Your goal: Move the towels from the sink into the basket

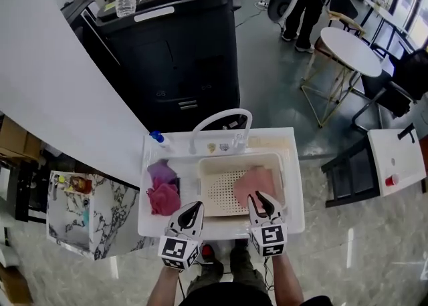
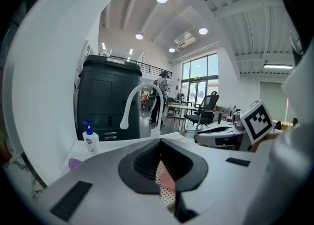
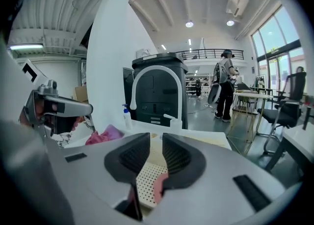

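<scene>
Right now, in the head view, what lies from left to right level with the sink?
Marble-patterned stand → red towel in the sink → pink towel in the basket → dark chair → white table.

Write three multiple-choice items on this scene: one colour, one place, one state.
1. The soap bottle behind the sink has a pump that is: A blue; B yellow; C black.
2. The pale pink towel lies: A in the sink; B in the basket; C under the soap bottle.
3. The left gripper has jaws that are: A shut, nothing between them; B wide apart; C shut on a towel.
Answers: 1 A, the head view shows a blue top; 2 B, it rests on the basket's perforated floor; 3 A, the left gripper view shows the pads together.
</scene>
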`<state>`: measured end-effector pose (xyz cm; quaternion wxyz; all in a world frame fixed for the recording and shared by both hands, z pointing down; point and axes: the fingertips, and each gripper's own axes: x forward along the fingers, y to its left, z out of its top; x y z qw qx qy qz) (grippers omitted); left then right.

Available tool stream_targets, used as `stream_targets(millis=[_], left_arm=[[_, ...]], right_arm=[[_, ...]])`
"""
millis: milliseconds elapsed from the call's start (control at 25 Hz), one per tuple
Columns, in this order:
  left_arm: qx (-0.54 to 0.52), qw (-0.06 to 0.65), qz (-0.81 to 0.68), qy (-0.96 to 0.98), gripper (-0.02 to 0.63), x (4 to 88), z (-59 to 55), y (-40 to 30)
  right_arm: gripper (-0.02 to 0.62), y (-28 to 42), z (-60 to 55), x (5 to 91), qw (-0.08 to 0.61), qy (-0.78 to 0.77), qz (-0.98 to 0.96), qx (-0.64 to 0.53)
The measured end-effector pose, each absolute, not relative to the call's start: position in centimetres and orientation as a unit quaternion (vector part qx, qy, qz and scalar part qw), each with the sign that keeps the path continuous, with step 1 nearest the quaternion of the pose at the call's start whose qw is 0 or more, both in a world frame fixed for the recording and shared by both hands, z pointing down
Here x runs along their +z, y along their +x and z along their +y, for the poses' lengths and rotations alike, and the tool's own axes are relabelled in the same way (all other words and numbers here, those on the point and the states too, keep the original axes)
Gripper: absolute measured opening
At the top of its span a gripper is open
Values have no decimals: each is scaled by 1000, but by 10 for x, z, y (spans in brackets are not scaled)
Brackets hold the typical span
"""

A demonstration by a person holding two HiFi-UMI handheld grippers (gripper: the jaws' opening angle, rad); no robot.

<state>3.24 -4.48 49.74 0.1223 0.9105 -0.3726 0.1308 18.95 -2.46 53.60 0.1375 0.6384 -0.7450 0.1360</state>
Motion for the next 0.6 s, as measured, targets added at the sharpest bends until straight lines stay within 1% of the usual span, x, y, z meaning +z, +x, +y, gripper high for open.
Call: stream_targets(millis=[320,600], left_arm=[[102,96,-387,911,3,460,-42,-2],[88,87,-409,904,3,446,-37,-48]], right_arm=[[54,144,-22,490,114,632,-760,98],[43,91,-26,471,104,609,-782,85]])
